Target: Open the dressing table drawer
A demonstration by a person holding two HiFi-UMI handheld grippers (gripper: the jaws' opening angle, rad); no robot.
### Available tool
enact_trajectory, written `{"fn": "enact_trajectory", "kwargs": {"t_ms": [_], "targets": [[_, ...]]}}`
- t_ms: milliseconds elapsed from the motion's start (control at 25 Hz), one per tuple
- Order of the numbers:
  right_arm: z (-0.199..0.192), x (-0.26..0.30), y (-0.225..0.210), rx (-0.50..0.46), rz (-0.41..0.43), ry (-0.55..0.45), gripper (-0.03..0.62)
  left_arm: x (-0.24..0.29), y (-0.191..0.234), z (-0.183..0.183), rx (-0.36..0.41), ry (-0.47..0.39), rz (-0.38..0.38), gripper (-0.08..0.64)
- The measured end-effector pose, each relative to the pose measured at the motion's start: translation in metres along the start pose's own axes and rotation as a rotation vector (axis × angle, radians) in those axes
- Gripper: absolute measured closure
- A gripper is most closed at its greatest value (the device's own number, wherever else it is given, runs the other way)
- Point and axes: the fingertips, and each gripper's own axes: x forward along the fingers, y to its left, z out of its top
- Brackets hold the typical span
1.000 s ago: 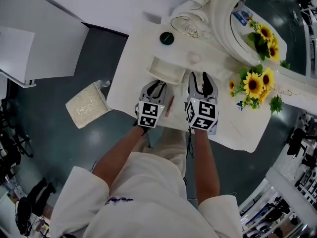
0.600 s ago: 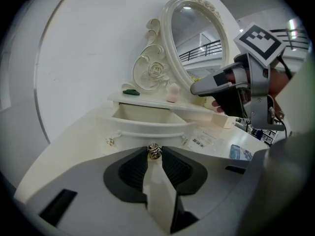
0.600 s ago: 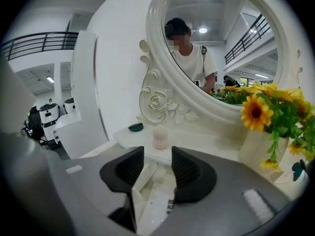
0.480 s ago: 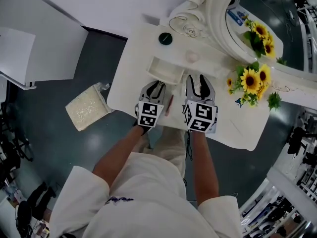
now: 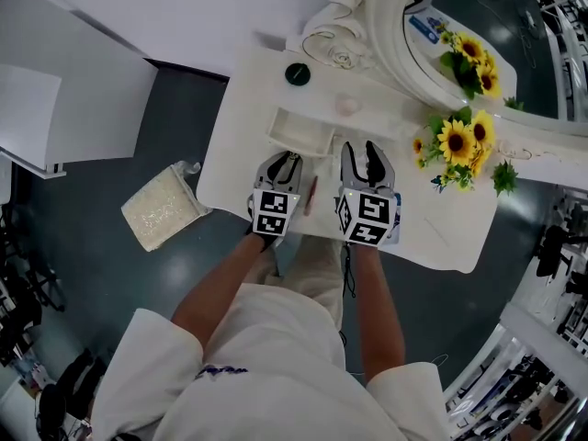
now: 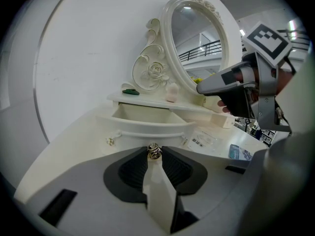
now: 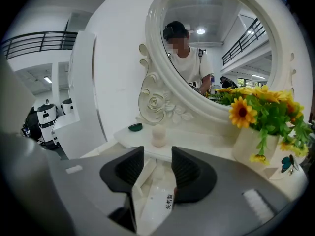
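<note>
Drawer [image 6: 142,119] of the dressing table, standing pulled out over the left part of the white surface [image 5: 441,232], below the shelf at the foot of the mirror [image 6: 199,43]. My left hand-held gripper [image 6: 154,157] is closed to a narrow gap on the drawer's small metal knob [image 6: 154,151]. My right hand-held gripper [image 7: 157,157], just beside it, has its jaws apart and grips nothing. Sunflowers [image 5: 455,145] stand further right.
</note>
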Motion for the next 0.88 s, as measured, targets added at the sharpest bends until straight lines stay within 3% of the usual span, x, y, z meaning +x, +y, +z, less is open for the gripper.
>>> {"fn": "enact_trajectory", "kwargs": {"t_ms": [880], "targets": [[-0.0014, -0.0050, 0.0006, -0.008, 0.001, 0.008, 0.407, -0.0055, -0.0034, -0.0034, -0.010, 0.000, 0.008, 0.465]]}}
